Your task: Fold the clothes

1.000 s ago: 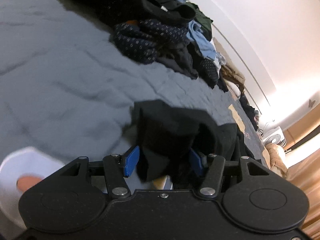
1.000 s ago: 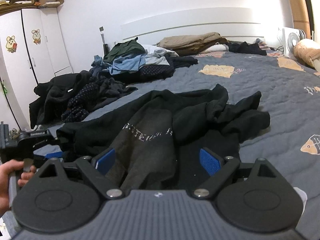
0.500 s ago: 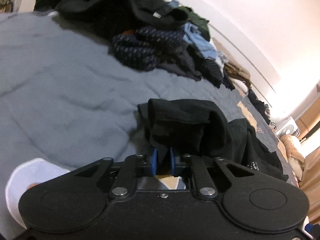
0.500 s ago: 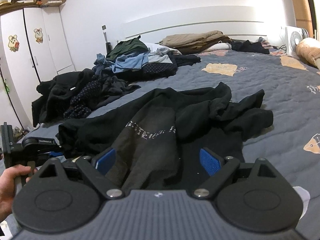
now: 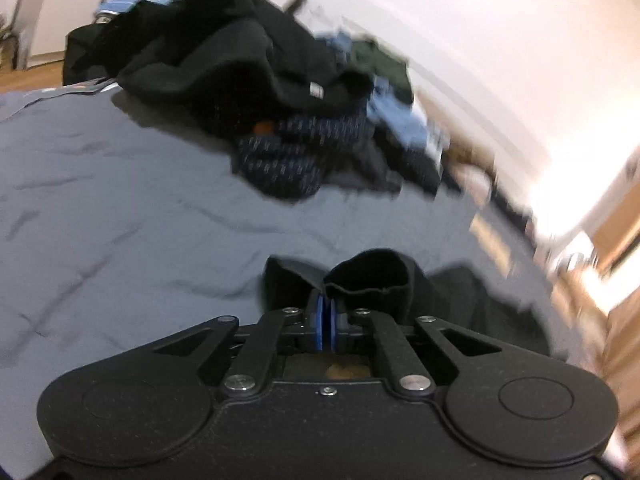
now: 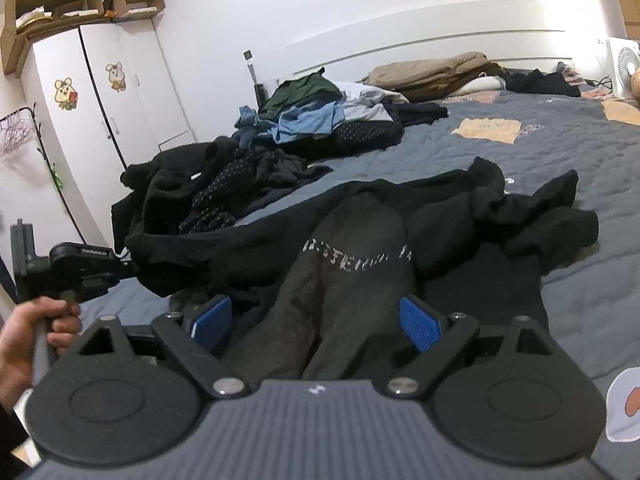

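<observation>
Left wrist view: the left gripper has its blue fingers clamped on a cuff of the black garment, raised off the grey bed.

Right wrist view: the right gripper has its fingers wide apart over the black garment, spread mid-bed; the clothes pile lies far left.

A sweatshirt lies spread across the near part of the bed, directly ahead of the right gripper, whose wide-apart fingers stand on either side of its near folds. The left gripper, at the bed's near left edge in a hand, is clamped on the sweatshirt's left end. Beyond, to the left, sits a heap of clothes; a second pile lies farther back. Folded bedding rests against the far headboard. A wardrobe stands far left with cardboard boxes on top; a fan stands far right.
</observation>
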Available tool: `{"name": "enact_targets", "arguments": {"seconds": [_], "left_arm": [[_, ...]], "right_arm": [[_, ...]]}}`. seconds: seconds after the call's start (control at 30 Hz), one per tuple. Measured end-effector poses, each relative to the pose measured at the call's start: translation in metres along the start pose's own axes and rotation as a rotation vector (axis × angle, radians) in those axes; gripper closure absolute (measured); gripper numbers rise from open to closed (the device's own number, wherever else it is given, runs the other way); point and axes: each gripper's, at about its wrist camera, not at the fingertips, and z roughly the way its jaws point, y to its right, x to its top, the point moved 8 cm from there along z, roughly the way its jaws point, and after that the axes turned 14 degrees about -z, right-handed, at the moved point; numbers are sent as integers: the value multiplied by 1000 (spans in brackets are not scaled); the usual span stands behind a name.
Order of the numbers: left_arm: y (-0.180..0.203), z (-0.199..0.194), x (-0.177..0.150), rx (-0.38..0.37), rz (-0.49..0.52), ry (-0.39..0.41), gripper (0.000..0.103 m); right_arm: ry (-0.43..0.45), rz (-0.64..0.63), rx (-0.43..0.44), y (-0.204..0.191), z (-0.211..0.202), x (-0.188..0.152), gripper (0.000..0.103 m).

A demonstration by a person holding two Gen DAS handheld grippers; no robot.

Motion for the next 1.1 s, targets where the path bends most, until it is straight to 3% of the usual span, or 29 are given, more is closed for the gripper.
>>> {"name": "enact_targets", "arguments": {"seconds": [0.07,0.13,0.23,0.27,0.33,0.37,0.5,0.57,0.7,0.9,0.97,1.1], "left_arm": [[-12,9,-4,120,56,-12,98],[-24,18,-10,172,61,-78,98],[-28,8,3,89,-51,-59,93],[-29,4,10,55,-92,-44,87],[-35,2,22,-16,-189,-19,45],[-38,8,26,-54,-250,-39,42],[-41,35,34,-179,-442,-119,44],[-38,42,32,-197,-452,-137,44],[-27,43,35,-304,-474,-141,44],[-42,47,40,-271,-513,-155,44],[-49,56,39,-221,-496,-191,44],[-47,80,35,-205,-460,-251,46]], "right_arm": [[-6,-4,4,-2,1,-1,12],[-14,-11,10,-4,2,-2,12],[-19,-23,20,-6,2,-3,12],[-20,-24,22,-6,3,-4,12],[-24,-23,24,-6,3,-5,12],[-26,-22,24,-6,4,-5,12],[-32,-25,23,-7,6,-7,12],[-33,-30,25,-8,6,-7,12],[-39,-33,27,-10,7,-9,12],[-41,-50,27,-13,7,-9,12],[-37,-52,28,-13,7,-8,12],[-45,-51,26,-14,10,-10,12]]}}
